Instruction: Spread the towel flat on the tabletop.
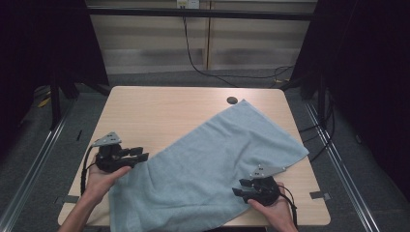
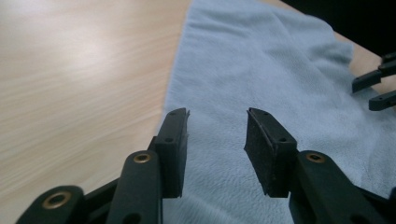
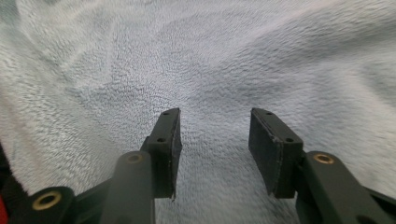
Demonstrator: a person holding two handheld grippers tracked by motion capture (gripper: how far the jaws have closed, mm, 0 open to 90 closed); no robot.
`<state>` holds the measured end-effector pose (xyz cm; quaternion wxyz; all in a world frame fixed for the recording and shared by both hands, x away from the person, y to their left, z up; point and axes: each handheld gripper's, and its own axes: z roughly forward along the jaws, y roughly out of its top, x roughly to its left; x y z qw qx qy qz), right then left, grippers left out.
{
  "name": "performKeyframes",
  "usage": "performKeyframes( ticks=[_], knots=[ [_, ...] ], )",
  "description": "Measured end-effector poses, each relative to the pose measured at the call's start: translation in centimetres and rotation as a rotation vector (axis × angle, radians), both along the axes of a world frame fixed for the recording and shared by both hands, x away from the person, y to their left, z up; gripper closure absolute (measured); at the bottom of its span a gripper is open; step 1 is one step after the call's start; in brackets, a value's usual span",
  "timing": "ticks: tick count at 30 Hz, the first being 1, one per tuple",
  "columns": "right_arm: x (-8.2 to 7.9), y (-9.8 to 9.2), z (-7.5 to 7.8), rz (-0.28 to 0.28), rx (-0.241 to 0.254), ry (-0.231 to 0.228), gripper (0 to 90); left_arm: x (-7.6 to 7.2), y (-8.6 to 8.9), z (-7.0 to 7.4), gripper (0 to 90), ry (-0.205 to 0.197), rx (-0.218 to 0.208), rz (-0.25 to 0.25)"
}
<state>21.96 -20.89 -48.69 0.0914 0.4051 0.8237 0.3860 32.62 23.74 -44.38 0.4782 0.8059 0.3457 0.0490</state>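
A pale blue towel (image 1: 208, 164) lies spread slantwise across the wooden table (image 1: 159, 111), one corner near the far right and its near end hanging over the front edge. My left gripper (image 1: 141, 156) sits at the towel's left edge, pointing right. In the left gripper view its jaws (image 2: 215, 140) stand apart with nothing between them, above the towel (image 2: 261, 70). My right gripper (image 1: 242, 187) rests near the towel's near right edge, pointing left. Its jaws (image 3: 215, 140) are open over the towel (image 3: 205, 60), gripping nothing.
A small dark round grommet (image 1: 232, 100) sits in the table near the towel's far corner. Black cables (image 1: 193, 58) run over the grey floor behind the table. Bare wood (image 2: 70, 70) lies left of the towel.
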Motion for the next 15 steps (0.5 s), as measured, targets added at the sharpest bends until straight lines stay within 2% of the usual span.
performKeyframes(
  ticks=[1,6,8,10,12,13,14,15],
  knots=[
    [0.0,0.3,-0.1,0.008,-0.004,0.004,52.9,0.4,-0.6,-0.5,57.9,0.015,0.011,-0.014],
    [-0.5,0.3,-0.2,-0.004,-0.018,0.002,48.4,2.1,-2.9,-3.7,52.7,0.066,0.129,-0.04],
    [-0.7,-0.4,-0.1,-0.035,-0.031,-0.005,47.2,2.3,-3.2,-4.6,51.7,0.062,0.184,-0.05],
    [-0.8,-1.1,-0.2,-0.065,-0.039,-0.001,45.0,2.4,-3.1,-5.3,50.9,0.078,0.192,-0.048],
    [-1.1,-1.5,-0.3,-0.096,-0.07,0.003,42.7,2.2,-2.9,-5.5,51.4,0.056,0.199,-0.05],
    [-1.1,-1.8,-0.4,-0.107,-0.079,-0.003,41.8,2.1,-2.9,-5.4,52.6,0.047,0.218,-0.051],
    [-1.1,-1.9,-0.5,-0.123,-0.1,0.005,41.0,1.9,-2.9,-5.4,57.1,0.02,0.255,-0.048],
    [-1.0,-1.9,-0.8,-0.133,-0.136,-0.002,41.1,1.8,-2.9,-5.4,63.6,0.007,0.26,-0.046]
  ],
)
